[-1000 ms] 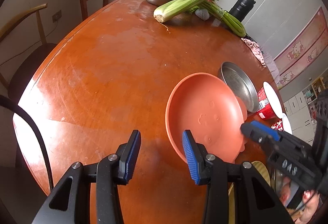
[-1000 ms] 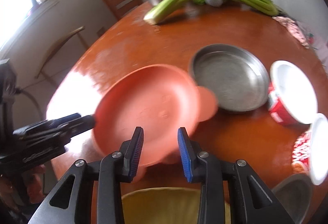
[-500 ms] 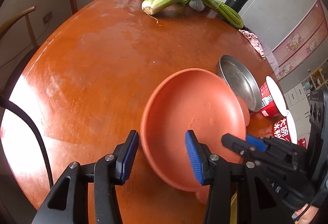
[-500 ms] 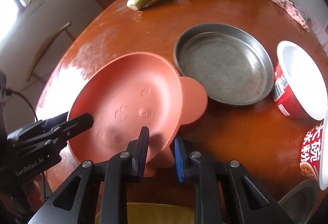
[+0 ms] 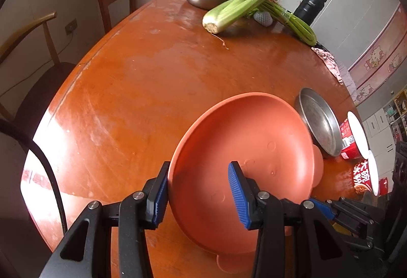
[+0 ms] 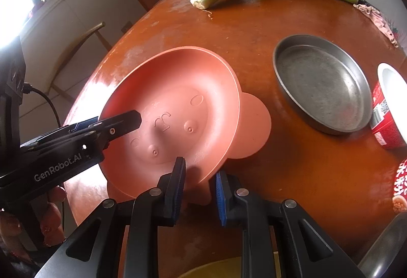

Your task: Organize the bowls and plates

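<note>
On the round table (image 5: 142, 89) I see the plate (image 6: 178, 115), salmon-pink plastic, wide and shallow, with round ear tabs at its rim and a little animal face moulded into its floor; it sits tilted, just left of the steel pan (image 6: 320, 82), apart from it. My right gripper (image 6: 199, 185) is clamped on the plate's near rim, one pad inside, one under. My left gripper (image 5: 197, 194) straddles the plate's left rim, one finger outside, one inside; I cannot tell if the pads press.
</note>
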Tool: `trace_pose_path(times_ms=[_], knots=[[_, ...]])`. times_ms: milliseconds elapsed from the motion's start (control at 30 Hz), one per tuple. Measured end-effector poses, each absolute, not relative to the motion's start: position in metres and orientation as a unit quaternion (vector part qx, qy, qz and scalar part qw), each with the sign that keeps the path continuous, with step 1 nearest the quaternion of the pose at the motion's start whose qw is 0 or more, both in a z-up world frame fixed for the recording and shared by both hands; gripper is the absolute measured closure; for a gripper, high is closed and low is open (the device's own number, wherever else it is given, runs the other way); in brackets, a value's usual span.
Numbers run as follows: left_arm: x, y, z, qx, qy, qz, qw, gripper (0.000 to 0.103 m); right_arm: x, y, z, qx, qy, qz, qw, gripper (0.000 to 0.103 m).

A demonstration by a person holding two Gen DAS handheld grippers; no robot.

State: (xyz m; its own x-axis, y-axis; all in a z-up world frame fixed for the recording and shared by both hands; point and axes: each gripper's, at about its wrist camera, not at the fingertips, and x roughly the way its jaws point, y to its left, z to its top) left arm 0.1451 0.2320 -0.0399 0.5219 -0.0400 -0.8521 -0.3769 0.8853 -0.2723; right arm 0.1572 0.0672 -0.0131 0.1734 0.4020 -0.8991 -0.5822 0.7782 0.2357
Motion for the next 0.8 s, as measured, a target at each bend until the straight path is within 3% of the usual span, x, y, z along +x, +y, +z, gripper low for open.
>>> trace_pose_path(times_ms=[633,800], knots=[[0.168,0.222,-0.045,-0.184,0.486,0.097,0.849,0.058,0.154,0.052,-0.019,-0.015,0.590,0.323,0.740,0.075],[0.170,0.221,-0.046,-0.176,0.484,0.102,0.851,0.058,0.152,0.049,-0.016,-0.009,0.599,0.328,0.730,0.065]])
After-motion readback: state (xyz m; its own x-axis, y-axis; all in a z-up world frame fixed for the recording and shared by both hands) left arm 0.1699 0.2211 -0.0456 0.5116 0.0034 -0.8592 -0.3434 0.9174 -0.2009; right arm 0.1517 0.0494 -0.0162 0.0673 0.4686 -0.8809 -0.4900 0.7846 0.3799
